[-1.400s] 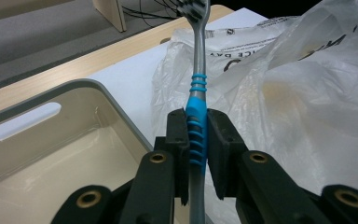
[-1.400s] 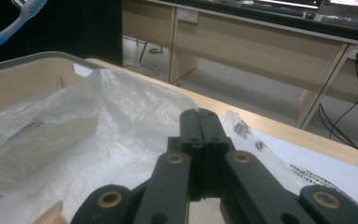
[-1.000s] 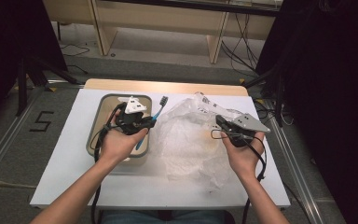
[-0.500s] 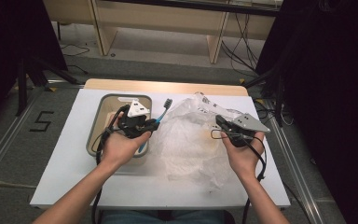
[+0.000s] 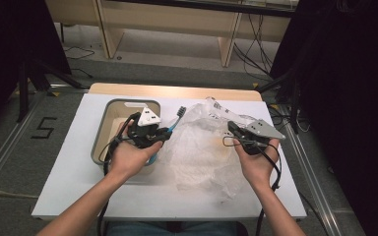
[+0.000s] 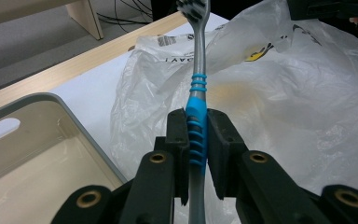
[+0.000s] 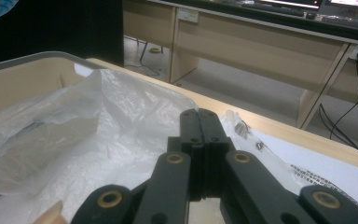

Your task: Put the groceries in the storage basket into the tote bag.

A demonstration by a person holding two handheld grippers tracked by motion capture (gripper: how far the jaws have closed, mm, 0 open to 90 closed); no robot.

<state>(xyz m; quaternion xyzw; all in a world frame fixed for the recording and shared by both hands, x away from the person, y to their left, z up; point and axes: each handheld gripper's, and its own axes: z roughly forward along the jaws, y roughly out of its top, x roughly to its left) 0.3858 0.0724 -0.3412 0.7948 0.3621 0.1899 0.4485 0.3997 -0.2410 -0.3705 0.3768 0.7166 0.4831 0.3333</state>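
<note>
A blue and grey toothbrush (image 5: 176, 119) (image 6: 196, 84) is clamped by its ribbed handle in my left gripper (image 5: 165, 133) (image 6: 197, 116), bristles pointing away over the bag's left edge. A crumpled clear plastic bag (image 5: 202, 147) (image 6: 284, 93) (image 7: 74, 130) lies in the middle of the white table. My right gripper (image 5: 231, 127) (image 7: 198, 114) is at the bag's upper right edge with its jaws pressed together, and the film gathers at their tips. My left hand hovers over the right rim of a grey bin (image 5: 108, 118).
The grey bin (image 6: 28, 100) (image 7: 23, 58) with a beige inside stands at the left of the white table (image 5: 69, 187). A wooden strip (image 5: 177, 91) runs along the table's far edge. Desks and cables sit on the floor beyond.
My left gripper has carried the toothbrush slightly to the right, towards the bag. The right hand has stayed still.
</note>
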